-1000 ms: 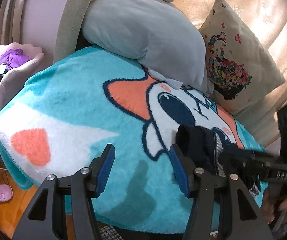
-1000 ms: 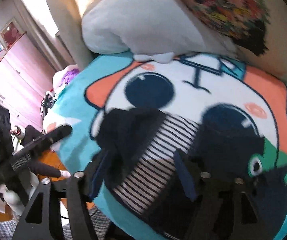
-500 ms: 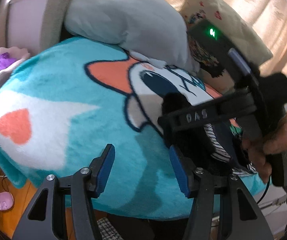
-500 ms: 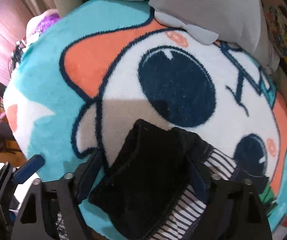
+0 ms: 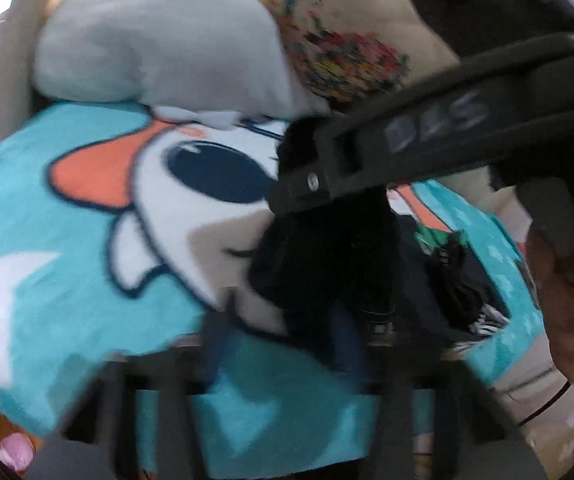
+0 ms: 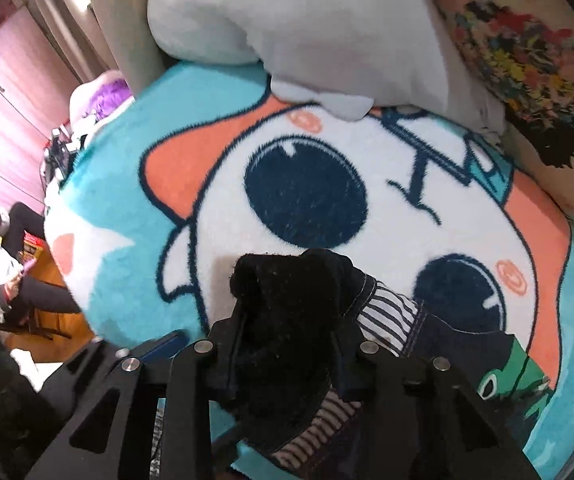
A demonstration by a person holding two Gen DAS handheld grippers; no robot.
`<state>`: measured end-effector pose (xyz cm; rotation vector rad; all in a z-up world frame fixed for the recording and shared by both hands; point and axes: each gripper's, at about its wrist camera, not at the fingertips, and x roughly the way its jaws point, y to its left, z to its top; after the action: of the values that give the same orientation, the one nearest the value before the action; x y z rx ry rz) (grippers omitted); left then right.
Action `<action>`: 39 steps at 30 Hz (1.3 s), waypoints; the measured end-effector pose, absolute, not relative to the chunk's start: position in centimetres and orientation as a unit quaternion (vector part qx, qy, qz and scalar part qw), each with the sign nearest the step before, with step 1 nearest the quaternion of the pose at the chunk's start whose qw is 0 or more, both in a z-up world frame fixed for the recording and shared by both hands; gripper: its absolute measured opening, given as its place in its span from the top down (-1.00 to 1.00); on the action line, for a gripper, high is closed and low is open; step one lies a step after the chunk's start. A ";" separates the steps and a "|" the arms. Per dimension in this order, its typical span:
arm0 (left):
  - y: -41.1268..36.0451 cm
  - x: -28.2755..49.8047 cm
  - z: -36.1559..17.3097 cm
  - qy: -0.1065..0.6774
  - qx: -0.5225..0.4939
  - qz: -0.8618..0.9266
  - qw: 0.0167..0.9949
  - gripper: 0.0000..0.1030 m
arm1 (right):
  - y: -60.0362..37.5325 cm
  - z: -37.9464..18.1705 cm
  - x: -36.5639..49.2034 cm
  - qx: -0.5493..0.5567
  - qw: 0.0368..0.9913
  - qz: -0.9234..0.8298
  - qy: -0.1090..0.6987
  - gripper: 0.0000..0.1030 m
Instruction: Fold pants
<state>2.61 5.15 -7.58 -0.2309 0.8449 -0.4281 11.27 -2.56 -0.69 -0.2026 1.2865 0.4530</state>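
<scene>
The dark pants (image 6: 291, 312), black fleece outside with a striped lining, hang bunched between the fingers of my right gripper (image 6: 287, 344), which is shut on them above the cartoon blanket (image 6: 327, 160). In the left wrist view the same pants (image 5: 327, 256) dangle below the right gripper's black body (image 5: 407, 148), held by a hand at the right. My left gripper (image 5: 279, 344) is blurred at the bottom, fingers apart and empty, just in front of the hanging pants.
A grey plush pillow (image 6: 307, 24) and a floral cushion (image 6: 519, 52) lie at the back of the bed. A person sits on a chair (image 6: 3, 272) at the left, beyond the bed edge. More dark clothes (image 5: 459, 280) lie at the right.
My right gripper has closed on the pants and lifted them off the blanket. My left gripper has moved quickly toward the pants; its view is now blurred.
</scene>
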 end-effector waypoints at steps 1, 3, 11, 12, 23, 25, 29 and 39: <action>4.8 2.9 -7.5 0.409 -0.110 -0.208 0.881 0.66 | -2.9 -0.2 11.3 -0.087 0.776 0.211 0.589 0.31; 3.8 2.7 -6.8 0.402 -0.098 -0.210 0.886 0.66 | -4.5 0.8 10.6 -0.067 0.783 0.217 0.579 0.31; -1.3 1.0 -2.7 0.371 -0.072 -0.263 0.887 0.66 | -10.5 4.1 9.0 0.007 0.816 0.225 0.533 0.31; -2.6 0.7 -2.3 0.369 -0.065 -0.275 0.885 0.66 | -11.5 4.3 8.8 0.017 0.819 0.226 0.527 0.31; -10.1 0.6 -2.9 0.391 -0.028 -0.330 0.859 0.50 | -24.6 2.0 7.0 0.157 0.836 0.198 0.488 0.16; -9.4 0.1 -2.9 0.397 -0.028 -0.338 0.853 0.31 | -26.8 0.8 6.4 0.178 0.838 0.182 0.483 0.02; -7.3 -0.9 -2.5 0.401 -0.035 -0.344 0.848 0.04 | -31.1 -1.1 4.3 0.191 0.853 0.118 0.470 -0.08; -6.2 1.5 -4.4 0.429 -0.054 -0.280 0.857 0.04 | -32.2 4.1 0.8 0.311 0.857 0.214 0.350 -0.14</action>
<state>1.54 -6.20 -4.38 -0.1137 0.9003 -0.5886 0.76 -32.23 4.09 0.6528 0.7364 0.4489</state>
